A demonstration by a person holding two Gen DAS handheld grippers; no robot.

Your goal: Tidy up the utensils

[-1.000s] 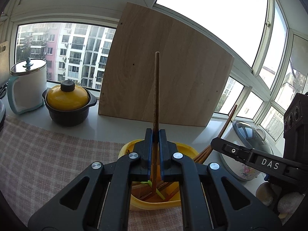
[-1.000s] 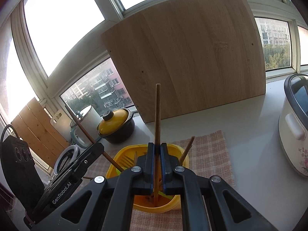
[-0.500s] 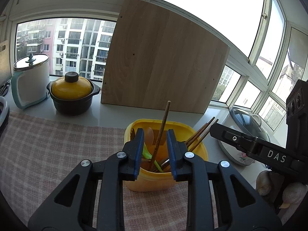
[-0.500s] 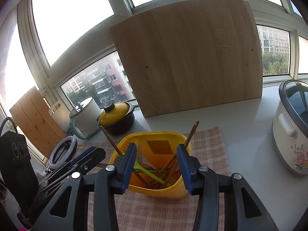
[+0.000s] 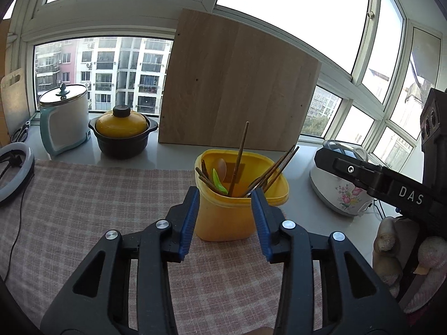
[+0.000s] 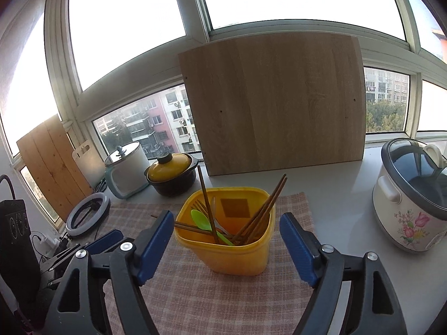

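Both grippers, left gripper (image 5: 225, 217) and right gripper (image 6: 225, 247), have just been opening, fingers spread, nothing between them. The chopsticks (image 6: 259, 212) in the yellow bin (image 6: 237, 256) look light, stiff and slippery; pinch mid-shaft.

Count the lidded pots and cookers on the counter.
3: a white kettle-like pot far left, a yellow-lidded black pot right beside it, and a floral rice cooker at the right. Others could sit out of view.

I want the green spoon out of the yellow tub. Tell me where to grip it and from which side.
Grip the green plastic spoon by its bowl, the part that sits highest in the yellow plastic tub, coming from above. Its handle slants down among the brown wooden chopsticks, so a side approach is likely blocked by the tub's wall.
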